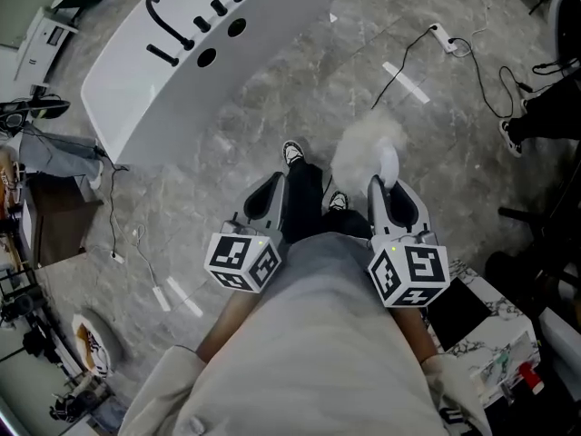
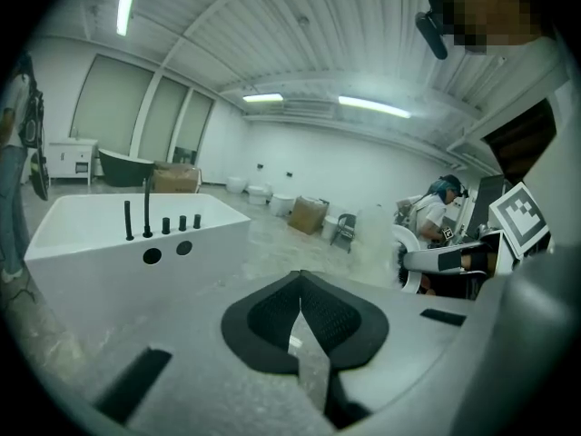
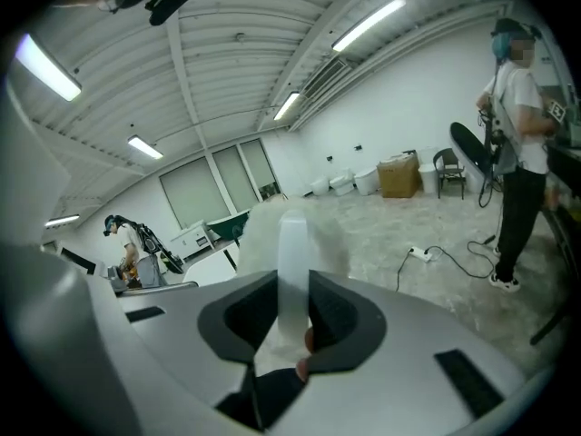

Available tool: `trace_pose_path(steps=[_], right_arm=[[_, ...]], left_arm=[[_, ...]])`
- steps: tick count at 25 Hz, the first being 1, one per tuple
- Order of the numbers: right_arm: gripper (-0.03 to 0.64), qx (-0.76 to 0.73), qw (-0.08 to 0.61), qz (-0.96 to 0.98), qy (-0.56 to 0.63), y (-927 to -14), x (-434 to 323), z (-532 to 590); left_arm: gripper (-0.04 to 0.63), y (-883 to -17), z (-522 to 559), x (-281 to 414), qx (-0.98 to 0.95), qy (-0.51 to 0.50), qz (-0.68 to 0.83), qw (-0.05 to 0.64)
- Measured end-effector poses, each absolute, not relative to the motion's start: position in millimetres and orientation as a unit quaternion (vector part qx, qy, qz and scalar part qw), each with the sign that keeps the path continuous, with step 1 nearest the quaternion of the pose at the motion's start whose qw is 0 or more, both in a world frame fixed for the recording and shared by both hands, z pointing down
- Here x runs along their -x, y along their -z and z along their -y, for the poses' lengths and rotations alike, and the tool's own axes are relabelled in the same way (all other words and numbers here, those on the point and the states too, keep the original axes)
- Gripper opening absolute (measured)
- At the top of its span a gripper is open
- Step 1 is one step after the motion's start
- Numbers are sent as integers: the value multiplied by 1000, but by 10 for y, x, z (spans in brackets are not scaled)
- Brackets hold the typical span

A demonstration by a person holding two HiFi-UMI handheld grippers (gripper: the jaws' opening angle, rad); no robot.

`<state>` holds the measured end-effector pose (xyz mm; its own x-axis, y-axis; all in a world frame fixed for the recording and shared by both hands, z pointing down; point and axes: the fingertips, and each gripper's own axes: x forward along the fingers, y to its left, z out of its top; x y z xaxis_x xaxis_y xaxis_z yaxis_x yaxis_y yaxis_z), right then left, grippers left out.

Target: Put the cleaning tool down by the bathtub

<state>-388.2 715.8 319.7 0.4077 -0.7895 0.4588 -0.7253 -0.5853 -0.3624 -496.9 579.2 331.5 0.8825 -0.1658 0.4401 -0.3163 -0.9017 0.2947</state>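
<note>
Grippers are jutting forward and somewhat downward from the person's waist, one on each side of the dark-trousered legs. The left gripper [image 1: 275, 182] [image 2: 300, 276] is keeping its jaws pressed together at the tips, with nothing lying between them. The right gripper [image 1: 385, 185] [image 3: 292, 278] is clamping the flat white handle of the cleaning tool [image 1: 368, 145] [image 3: 292, 243]. The tool's fluffy white head is sticking out just past the jaws and is being held up off the marbled grey floor [image 1: 300, 89], beyond the person's shoes [image 1: 292, 153]. The tool is hanging well apart from the bathtub [image 1: 136, 107] [image 2: 100, 243]. That white tub is standing farther out, toward the floor's far left, with a black faucet [image 1: 166, 27] and knobs rising from its rim. Toward the floor's far right, a white power strip [image 1: 442, 36] is lying with a dark cable trailing from it.
</note>
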Motion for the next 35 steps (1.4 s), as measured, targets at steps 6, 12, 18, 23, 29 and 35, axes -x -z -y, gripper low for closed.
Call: trace_pose_path(steps=[6,12,18,23,29,35], right_arm=[[80,839,44,-441,315,-3263,3705,-7039],[80,841,25,-438,315,-3282,3452,-6789],[80,840,14,-438,320,-3319,3194,-6492],[80,837,6,-439,327,-3385,2976,-6172],[80,834,0,-438,336,-3408,2688,-5768],[80,831,8,-441,339,-3330,2415,-5242]], left_arm=[[9,-3412,-5626,4726,-951,-220,110,189],[9,-3444,-5391,4347,-952,-227,90,183],[9,-3455,-5100,4069,-952,-227,84,187],[9,-3506,-4777,3849,-951,-228,87,191],[9,-3493,-4325,3542,-951,-225,91,193],[9,-3448,-3774,3266,-949,-232,98,190]])
